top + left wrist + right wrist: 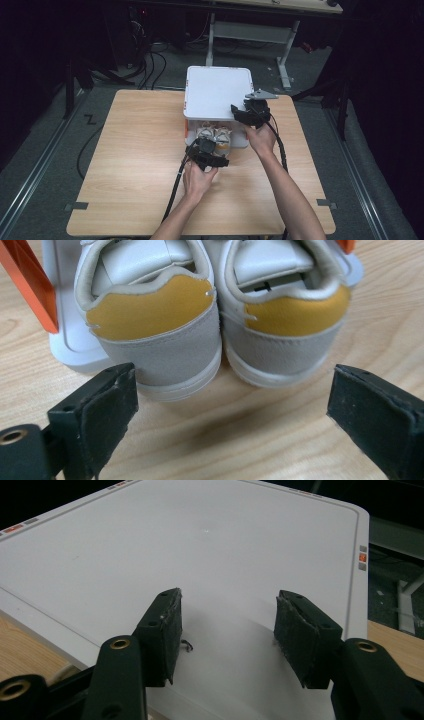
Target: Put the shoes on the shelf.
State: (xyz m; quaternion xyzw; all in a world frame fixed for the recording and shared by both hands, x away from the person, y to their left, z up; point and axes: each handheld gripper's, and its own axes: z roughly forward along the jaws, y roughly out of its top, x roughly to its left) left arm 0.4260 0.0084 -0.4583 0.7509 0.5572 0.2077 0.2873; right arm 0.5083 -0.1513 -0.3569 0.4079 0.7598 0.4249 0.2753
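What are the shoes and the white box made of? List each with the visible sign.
Shoes: the heel band looks like grey suede, matte and napped; the yellow heel patch looks like smooth leather or synthetic, stitched at the edges; the soles look like off-white rubber.
White box: probably hard plastic, given its smooth, faintly glossy lid with rounded corners.

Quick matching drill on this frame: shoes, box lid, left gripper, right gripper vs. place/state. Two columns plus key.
1. shoes
2. lid
3. left gripper
4. right gripper

a. open, jaws resting on the white lid
b. white, flat, atop the box
c. open, at the heels, gripping nothing
d. yellow heel tabs, heels sticking out of the box

Pairs: 1-d, 2-b, 3-c, 4-a
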